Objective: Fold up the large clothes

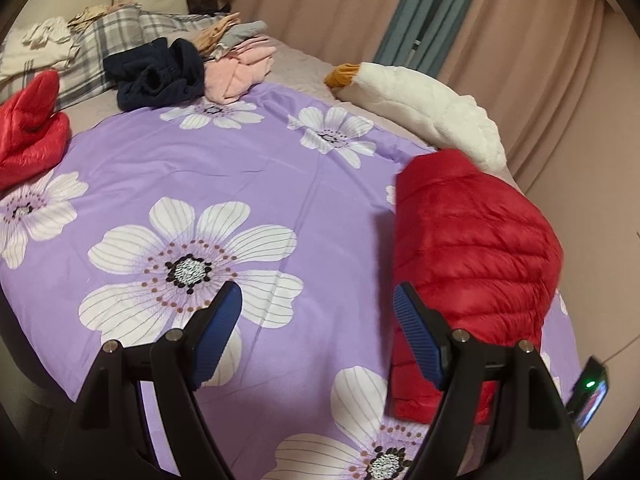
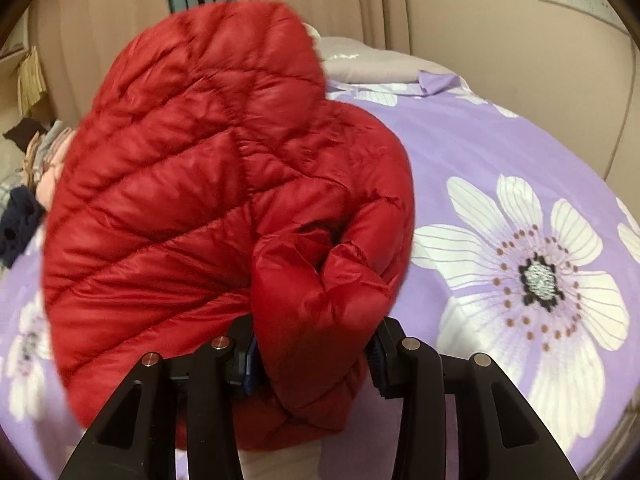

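A red quilted down jacket (image 2: 192,200) fills the right wrist view, bunched and raised off the purple flowered sheet (image 2: 500,152). My right gripper (image 2: 314,344) is shut on a thick fold of it, and both blue pads (image 2: 250,356) press into the fabric. In the left wrist view the same jacket (image 1: 472,248) appears as a folded red bundle at the right side of the bed. Just left of that bundle, my left gripper (image 1: 318,296) hangs open over the sheet (image 1: 240,168) with nothing between its fingers.
A second red garment (image 1: 28,136) lies at the sheet's left edge. Behind it are a navy garment (image 1: 160,74), pink clothes (image 1: 240,68) and a plaid blanket (image 1: 104,40). A white plush goose (image 1: 424,108) lies at the back right by the curtains (image 1: 520,40).
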Available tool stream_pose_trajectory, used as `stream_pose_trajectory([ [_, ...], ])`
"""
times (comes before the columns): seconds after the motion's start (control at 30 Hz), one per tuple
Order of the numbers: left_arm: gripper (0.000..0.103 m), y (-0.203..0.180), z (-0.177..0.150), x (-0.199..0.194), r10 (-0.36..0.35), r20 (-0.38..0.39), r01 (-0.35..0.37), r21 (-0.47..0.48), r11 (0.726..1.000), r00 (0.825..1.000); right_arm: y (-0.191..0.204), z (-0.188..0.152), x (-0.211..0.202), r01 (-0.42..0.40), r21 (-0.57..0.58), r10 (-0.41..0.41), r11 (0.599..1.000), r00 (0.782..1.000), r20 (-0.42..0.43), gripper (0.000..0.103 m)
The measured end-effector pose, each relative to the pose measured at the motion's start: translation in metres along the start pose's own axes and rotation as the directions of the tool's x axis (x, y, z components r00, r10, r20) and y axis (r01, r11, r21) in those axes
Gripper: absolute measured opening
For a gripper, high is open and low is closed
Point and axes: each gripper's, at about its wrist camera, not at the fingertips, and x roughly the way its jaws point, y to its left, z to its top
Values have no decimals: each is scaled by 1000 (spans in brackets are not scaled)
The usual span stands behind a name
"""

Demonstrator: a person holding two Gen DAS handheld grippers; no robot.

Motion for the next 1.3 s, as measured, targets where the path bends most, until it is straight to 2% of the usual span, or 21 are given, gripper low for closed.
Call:
stream_pose_trajectory([
  [0.13, 79, -7, 7, -5, -16, 29, 15, 14, 1000, 999, -15, 16, -32, -97, 95, 93, 991, 995, 38, 42],
  [0.2, 79, -9, 11, -6, -16, 45, 15, 21, 1000, 999, -16, 23, -46, -134, 108, 127, 985, 989, 71, 53],
  [0.23, 79, -10, 13, -5, -17, 48, 15, 25, 1000, 999, -14, 27, -52, -138, 99, 130, 985, 988, 86, 58],
  [0.27, 80, -11, 15, -4, -15, 52, 13, 34, 999, 999, -12, 30, -57, -138, 86, 129, 987, 987, 100, 60],
  [0.43, 80, -12, 23, 10, 7, 59, -10, 39, 999, 998, -5, 50, -72, -124, 85, 109, 989, 980, 164, 61],
  [0.5, 80, -9, 26, 20, 24, 64, -26, 22, 999, 998, -1, 64, -76, -214, 101, 192, 972, 962, 193, 63],
  [0.53, 80, -9, 26, 23, 24, 61, -25, 17, 1000, 998, 8, 74, -74, -274, 73, 256, 959, 946, 197, 64],
  [0.6, 80, -10, 30, 35, 18, 43, -18, 6, 1000, 999, 36, 93, -63, -315, -4, 309, 949, 930, 199, 63],
  [0.7, 79, -25, 40, 53, 0, 55, -1, 7, 1000, 998, 66, 116, -30, -274, -28, 275, 961, 951, 142, 61],
  [0.77, 78, -42, 47, 71, 46, 55, -48, 50, 998, 997, 76, 129, -4, -269, -21, 270, 963, 959, 89, 56],
  [0.83, 77, -54, 50, 88, 54, 54, -58, 76, 995, 997, 81, 133, 15, -219, -30, 220, 975, 973, 71, 55],
  [0.9, 68, -63, 46, 107, 37, -25, -34, 102, 994, 999, 78, 136, 29, -190, -28, 192, 981, 978, 77, 55],
  [0.97, 66, -62, 34, 120, -33, -108, 39, 60, 997, 994, 70, 139, 39, -187, -22, 188, 982, 980, 65, 55],
  [1.03, 66, -63, 22, 124, -74, -117, 78, 31, 996, 990, 67, 146, 50, -160, -26, 161, 987, 986, 47, 55],
  [1.17, 66, -85, -1, 145, -79, -116, 93, 112, 989, 990, 63, 138, 90, -80, -71, 79, 994, 997, -17, 55],
  [1.23, 70, -90, -5, 162, -131, -147, 145, 89, 985, 980, 46, 130, 106, -99, -14, 99, 995, 995, -20, 55],
  [1.3, 74, -94, -8, 176, -152, -168, 166, 74, 983, 974, 23, 124, 121, -132, 61, 133, 989, 991, -10, 56],
])
